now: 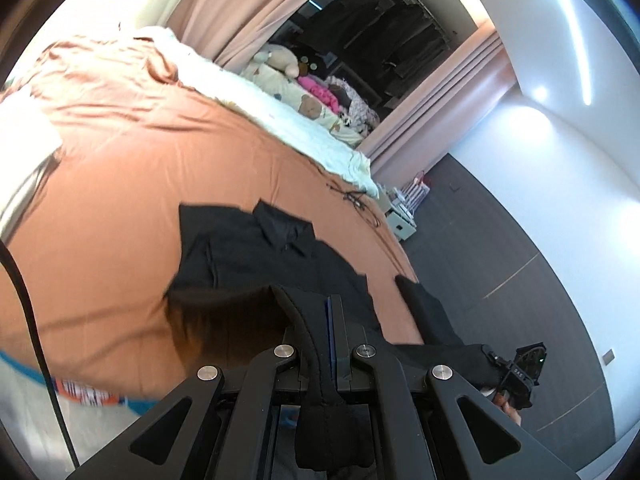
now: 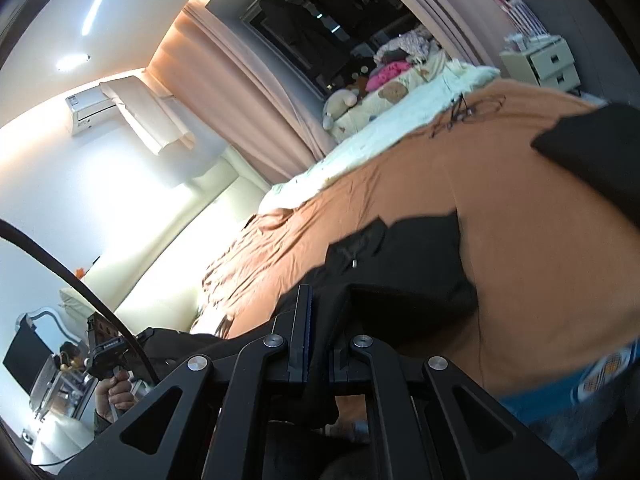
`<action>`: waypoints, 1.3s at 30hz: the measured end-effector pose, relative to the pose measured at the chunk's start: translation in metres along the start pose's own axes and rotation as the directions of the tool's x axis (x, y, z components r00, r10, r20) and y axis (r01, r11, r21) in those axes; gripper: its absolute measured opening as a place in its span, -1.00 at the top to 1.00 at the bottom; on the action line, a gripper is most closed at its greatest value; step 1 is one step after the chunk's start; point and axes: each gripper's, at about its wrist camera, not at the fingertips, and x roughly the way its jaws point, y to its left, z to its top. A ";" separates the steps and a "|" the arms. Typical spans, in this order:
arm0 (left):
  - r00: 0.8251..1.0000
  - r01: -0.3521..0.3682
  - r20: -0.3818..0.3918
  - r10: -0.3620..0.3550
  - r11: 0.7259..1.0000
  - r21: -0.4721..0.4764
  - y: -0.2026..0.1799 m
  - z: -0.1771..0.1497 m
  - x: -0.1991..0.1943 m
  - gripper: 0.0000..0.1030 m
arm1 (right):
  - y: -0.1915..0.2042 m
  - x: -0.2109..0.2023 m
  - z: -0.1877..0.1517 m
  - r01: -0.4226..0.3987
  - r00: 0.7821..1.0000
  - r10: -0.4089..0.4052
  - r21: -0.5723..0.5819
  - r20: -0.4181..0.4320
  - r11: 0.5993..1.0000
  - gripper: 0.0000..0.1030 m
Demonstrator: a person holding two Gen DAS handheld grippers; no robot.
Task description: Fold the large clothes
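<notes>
A large black garment (image 1: 248, 252) with a collar lies partly spread on the orange bedspread (image 1: 120, 184). My left gripper (image 1: 316, 304) is shut on a black edge of it that runs back between the fingers. My right gripper (image 2: 326, 300) is shut on another edge of the same black garment (image 2: 404, 264), lifted just above the bed (image 2: 520, 280). In the left wrist view the right gripper (image 1: 520, 372) shows at the lower right with black cloth stretched to it. In the right wrist view the left gripper (image 2: 108, 352) shows at the lower left.
A white blanket (image 1: 280, 116) and soft toys (image 1: 280, 60) lie along the bed's far side by pink curtains (image 1: 248, 12). A thin cable (image 1: 356, 200) lies on the bedspread. A white bedside cabinet (image 2: 548, 62) stands on the dark floor. A patterned cloth (image 1: 92, 394) lies at the bed's near edge.
</notes>
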 end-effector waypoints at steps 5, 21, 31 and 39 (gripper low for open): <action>1.000 -0.021 0.021 0.020 0.999 0.029 0.002 0.041 0.027 0.95 | 0.008 0.039 0.025 0.025 1.000 -0.025 -0.043 0.019 0.999 0.96; 0.995 -0.096 -0.011 0.097 0.993 0.068 0.035 0.129 0.137 0.94 | -0.010 0.159 0.077 0.087 0.996 -0.089 -0.092 -0.021 0.992 0.96; 0.983 -0.166 -0.075 0.170 0.985 0.055 0.080 0.148 0.208 0.94 | -0.021 0.233 0.102 0.167 0.980 -0.175 -0.094 -0.092 0.982 0.96; 0.962 -0.234 -0.136 0.238 0.971 0.047 0.119 0.151 0.261 0.92 | -0.030 0.292 0.106 0.257 0.952 -0.265 -0.072 -0.153 0.964 0.95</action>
